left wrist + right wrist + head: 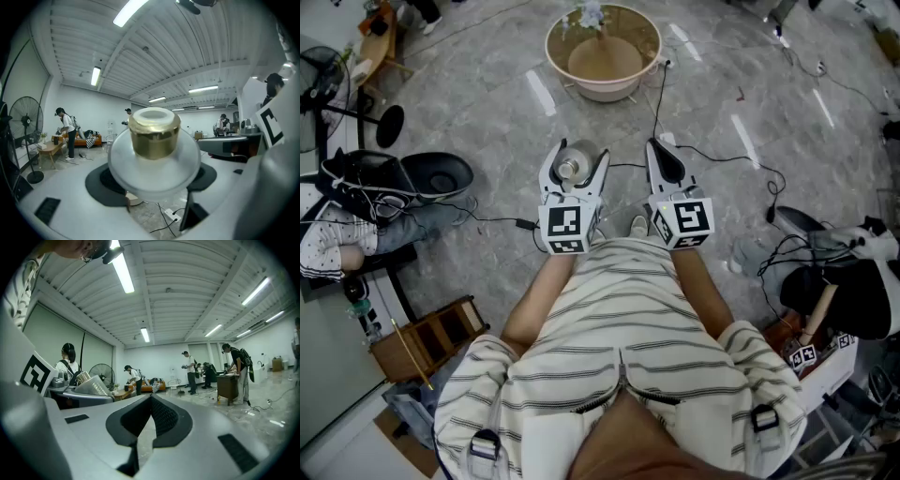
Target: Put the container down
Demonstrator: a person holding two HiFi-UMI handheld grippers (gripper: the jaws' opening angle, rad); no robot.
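The container (569, 169) is a translucent bottle with a gold cap (154, 136). It lies level between the jaws of my left gripper (577, 157), cap pointing away from me, held in the air above the floor. In the left gripper view the container (154, 161) fills the middle, and both dark pads (104, 185) press on its sides. My right gripper (666, 161) hovers just to the right of it at the same height, shut with nothing in it; its pads meet at the tip (151, 420). From the right gripper view the container (93, 386) shows at the left.
Ahead on the grey marble floor stands a round beige basin (553, 37) with a plant in it. Black cables (712, 155) run across the floor. A black chair (436, 173) and a fan stand at the left, and a wooden rack (431, 337) lower left. Several people are far off.
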